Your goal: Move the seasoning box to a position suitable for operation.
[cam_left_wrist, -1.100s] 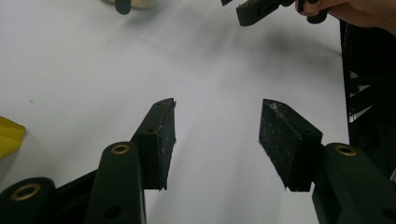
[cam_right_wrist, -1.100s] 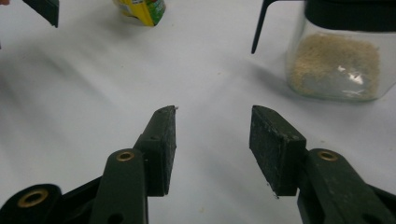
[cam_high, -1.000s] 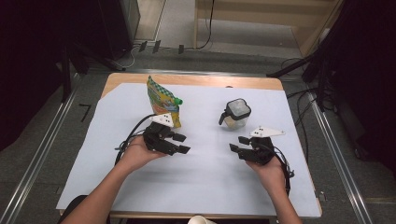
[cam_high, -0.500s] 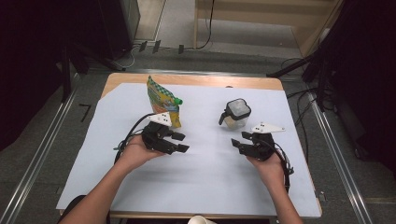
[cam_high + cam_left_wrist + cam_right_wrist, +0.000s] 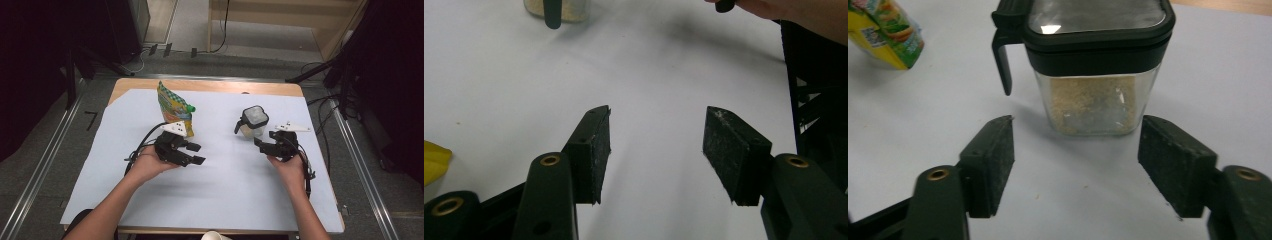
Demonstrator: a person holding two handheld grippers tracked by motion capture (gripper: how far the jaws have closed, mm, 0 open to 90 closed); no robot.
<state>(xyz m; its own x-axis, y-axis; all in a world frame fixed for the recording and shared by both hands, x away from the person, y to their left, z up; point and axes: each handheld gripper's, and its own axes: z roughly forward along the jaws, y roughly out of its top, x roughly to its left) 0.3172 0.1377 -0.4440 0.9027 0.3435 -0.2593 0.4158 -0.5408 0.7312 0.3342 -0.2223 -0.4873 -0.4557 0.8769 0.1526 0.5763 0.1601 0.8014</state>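
Now | right gripper (image 5: 1075,165) jaws opening, empty | clear square jar (image 5: 1093,95), black lid

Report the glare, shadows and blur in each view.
High view: evenly lit white table cover, dark surroundings, soft shadows beside the forearms. Right gripper view: glare patch on the clear, black-lidded jar; near jaws soft. Left gripper view: bright cover, diffuse shadow top right, the jar's base blurred at the top edge.
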